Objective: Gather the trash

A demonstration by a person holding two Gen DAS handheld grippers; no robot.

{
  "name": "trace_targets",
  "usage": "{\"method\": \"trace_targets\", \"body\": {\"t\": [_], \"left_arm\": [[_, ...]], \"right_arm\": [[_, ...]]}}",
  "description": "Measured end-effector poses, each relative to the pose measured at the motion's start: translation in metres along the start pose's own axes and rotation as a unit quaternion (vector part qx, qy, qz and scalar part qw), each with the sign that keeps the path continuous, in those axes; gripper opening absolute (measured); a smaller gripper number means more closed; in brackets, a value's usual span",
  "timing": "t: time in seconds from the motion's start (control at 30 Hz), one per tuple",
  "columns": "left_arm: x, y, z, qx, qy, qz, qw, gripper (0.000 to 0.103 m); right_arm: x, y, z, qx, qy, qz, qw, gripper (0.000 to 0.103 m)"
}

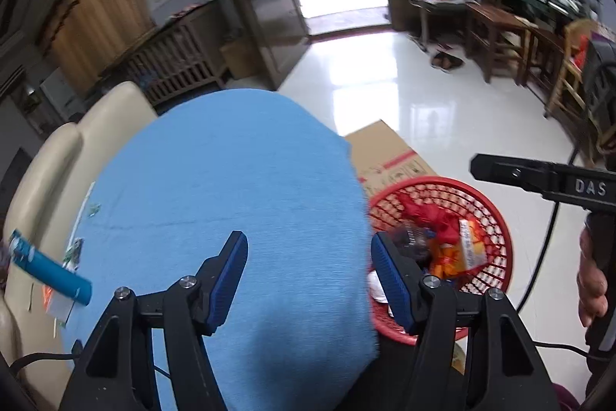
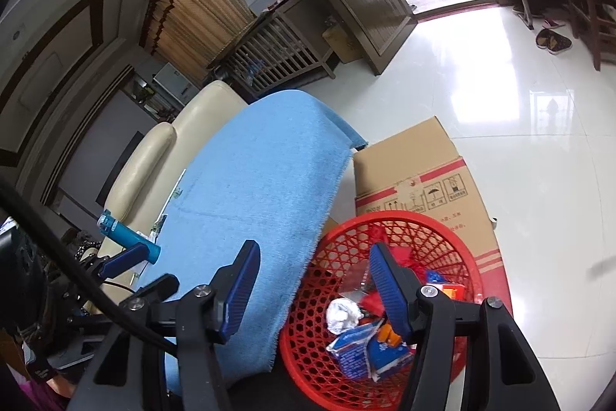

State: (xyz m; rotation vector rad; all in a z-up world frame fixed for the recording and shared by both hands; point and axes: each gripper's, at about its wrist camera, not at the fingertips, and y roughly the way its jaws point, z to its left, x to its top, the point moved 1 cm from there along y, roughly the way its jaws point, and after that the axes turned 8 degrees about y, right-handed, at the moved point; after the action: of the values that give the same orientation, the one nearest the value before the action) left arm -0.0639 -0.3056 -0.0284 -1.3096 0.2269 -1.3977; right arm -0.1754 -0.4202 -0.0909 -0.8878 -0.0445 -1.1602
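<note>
My left gripper (image 1: 310,237) is open over the blue cloth (image 1: 231,180), with nothing between its blue pads. Far left, a blue tube-shaped wrapper (image 1: 57,274) lies at the cloth's edge among small scraps (image 1: 57,307), apart from the fingers. My right gripper (image 2: 315,247) is open too, empty, above the cloth's (image 2: 261,180) fringe and the rim of the red basket (image 2: 473,257). In the basket lie a crumpled white paper (image 2: 342,312), blue packets (image 2: 358,341) and orange packets (image 1: 467,245). The blue tube (image 2: 131,237) shows at the left in the right wrist view.
A cardboard box (image 2: 415,164) stands behind the basket on the white tiled floor (image 2: 519,103). A cream sofa (image 1: 46,156) carries the cloth. A person's hand (image 1: 593,280) and a black cable (image 1: 546,230) are at the right. Wooden chairs (image 1: 496,37) stand at the back.
</note>
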Motion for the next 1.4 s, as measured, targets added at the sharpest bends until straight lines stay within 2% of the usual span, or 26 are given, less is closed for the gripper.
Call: {"method": "trace_targets", "body": {"t": [0.1,0.13,0.17,0.4,0.63,0.77,1.1,1.4], "left_arm": [[-0.007,-0.010,0.015,0.019,-0.017,-0.010,0.9996,0.072],[-0.010,-0.014,0.022,0.027,-0.024,-0.015,0.9992,0.080],[-0.014,-0.020,0.029,0.037,-0.033,-0.023,0.9985,0.082],[-0.036,-0.045,0.069,0.080,-0.076,-0.048,0.9928,0.082],[-0.066,-0.062,0.110,0.113,-0.131,-0.054,0.9835,0.082],[-0.086,-0.074,0.132,0.143,-0.156,-0.059,0.9755,0.083],[-0.133,-0.097,0.186,0.182,-0.218,-0.062,0.9570,0.084],[-0.174,-0.133,0.220,0.233,-0.255,-0.084,0.9347,0.084]], "right_arm": [[-0.002,0.001,0.016,0.004,-0.013,-0.001,1.000,0.064],[-0.003,0.002,0.020,0.006,-0.016,-0.001,1.000,0.064],[-0.005,0.003,0.028,0.009,-0.021,-0.002,1.000,0.064],[-0.016,0.009,0.076,0.026,-0.057,-0.002,0.998,0.064],[-0.036,0.015,0.136,0.044,-0.112,-0.005,0.993,0.064],[-0.049,0.017,0.168,0.049,-0.140,-0.014,0.989,0.066],[-0.083,0.022,0.239,0.050,-0.209,-0.035,0.976,0.066],[-0.104,0.020,0.290,0.061,-0.244,-0.048,0.967,0.066]]}}
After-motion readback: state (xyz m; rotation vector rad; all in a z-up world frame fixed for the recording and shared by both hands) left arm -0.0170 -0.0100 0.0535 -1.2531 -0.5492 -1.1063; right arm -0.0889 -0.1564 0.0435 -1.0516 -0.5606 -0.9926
